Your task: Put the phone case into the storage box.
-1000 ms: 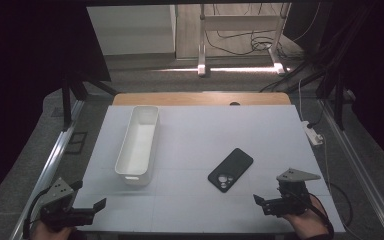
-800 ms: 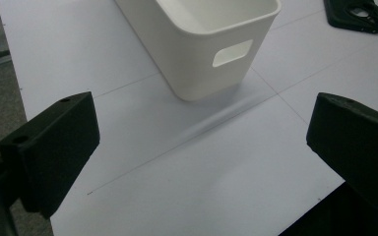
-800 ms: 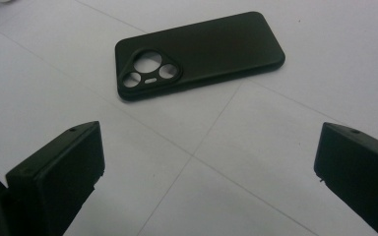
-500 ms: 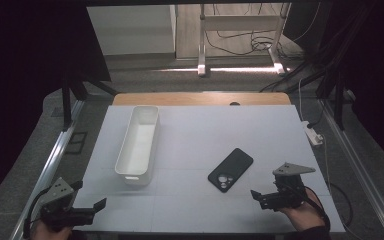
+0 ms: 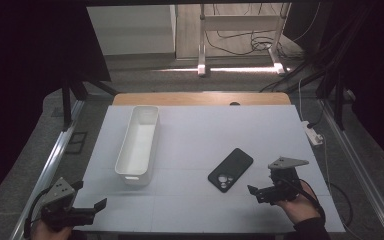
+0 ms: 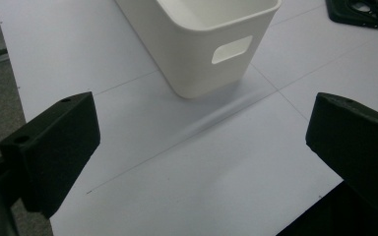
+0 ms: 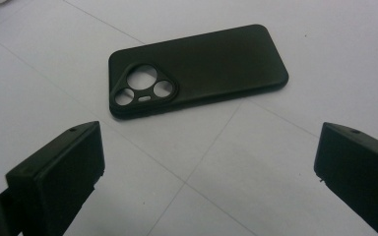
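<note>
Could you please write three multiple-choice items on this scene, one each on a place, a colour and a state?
1. Where does the phone case lie?
A. inside the bin
B. on the table, right of the bin
C. on the floor

2. What colour is the bin?
A. white
B. red
C. black

3. How is the right hand-held gripper?
A. shut on the case
B. open, near the case
C. inside the bin

Answers: 1 B, the case rests flat on the white table; 2 A, its walls are white; 3 B, its jaws stand apart, short of the case.

Ahead of your right jaws: matte black rectangular rubbery phone case [image 7: 197,69]. Ahead of your left jaws: plain cream-white oblong plastic bin [image 6: 204,37]. Under both: pale lavender-white tabletop [image 5: 205,135], faint grey lines.
</note>
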A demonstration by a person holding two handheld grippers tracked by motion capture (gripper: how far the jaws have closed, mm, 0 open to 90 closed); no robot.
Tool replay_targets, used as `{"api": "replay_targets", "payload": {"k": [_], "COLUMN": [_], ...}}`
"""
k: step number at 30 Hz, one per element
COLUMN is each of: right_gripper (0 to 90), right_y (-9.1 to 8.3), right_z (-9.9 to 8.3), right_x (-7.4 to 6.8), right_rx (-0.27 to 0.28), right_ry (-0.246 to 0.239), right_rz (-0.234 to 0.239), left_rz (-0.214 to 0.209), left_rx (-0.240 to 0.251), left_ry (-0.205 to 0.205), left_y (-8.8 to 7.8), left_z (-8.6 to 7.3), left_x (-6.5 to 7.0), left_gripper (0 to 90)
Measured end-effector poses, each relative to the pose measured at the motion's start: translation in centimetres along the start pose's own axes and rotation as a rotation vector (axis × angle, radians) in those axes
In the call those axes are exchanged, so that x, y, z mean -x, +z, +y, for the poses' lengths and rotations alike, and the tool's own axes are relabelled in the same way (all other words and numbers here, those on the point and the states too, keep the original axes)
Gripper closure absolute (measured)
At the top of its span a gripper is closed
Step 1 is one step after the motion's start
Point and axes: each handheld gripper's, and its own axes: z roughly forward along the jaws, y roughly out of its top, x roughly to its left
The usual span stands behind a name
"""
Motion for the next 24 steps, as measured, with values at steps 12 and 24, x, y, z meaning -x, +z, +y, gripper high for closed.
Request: {"api": "replay_targets", "payload": {"k": [12, 24], "right_gripper": [0.0, 0.0], "right_y": [1.3, 2.3], "right_z": [1.4, 2.4], "right_x": [0.2, 0.2], "right_rx": [-0.021, -0.012], "right_ry": [-0.017, -0.035], "right_rz": [0.039, 0.037], "left_rz": [-0.007, -0.011], "left_rx": [-0.001, 0.001], "left_ry": [0.000, -0.004], "left_y": [0.0, 0.0], "left_z": [0.0, 0.0], "left_x": [0.0, -0.1], "left_gripper": [0.8, 0.8]}}
